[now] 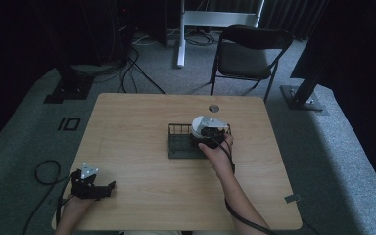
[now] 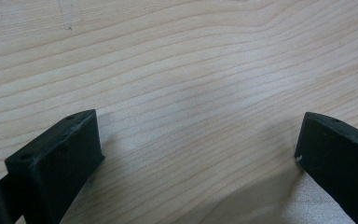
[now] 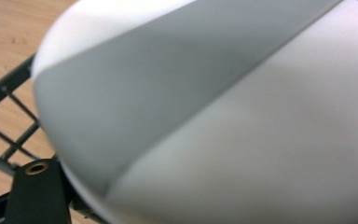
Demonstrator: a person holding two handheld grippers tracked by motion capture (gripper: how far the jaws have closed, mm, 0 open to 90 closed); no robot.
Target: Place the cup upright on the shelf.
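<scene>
Right now right gripper [image 1: 208, 131] grasps plate [image 1: 201, 124] at rack [image 1: 178, 147]; rigid, slick, breakable, so grip the rim. Left gripper [image 1: 108, 188] jaws released, near-left tabletop [image 1: 142, 181].

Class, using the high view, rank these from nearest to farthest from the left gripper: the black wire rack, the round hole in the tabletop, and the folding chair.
Measured from the left gripper, at the table's near left corner:
1. The black wire rack, mid-table, up and to the right.
2. The round hole, beyond the rack by the table's far edge.
3. The folding chair, on the floor past the far edge.
</scene>
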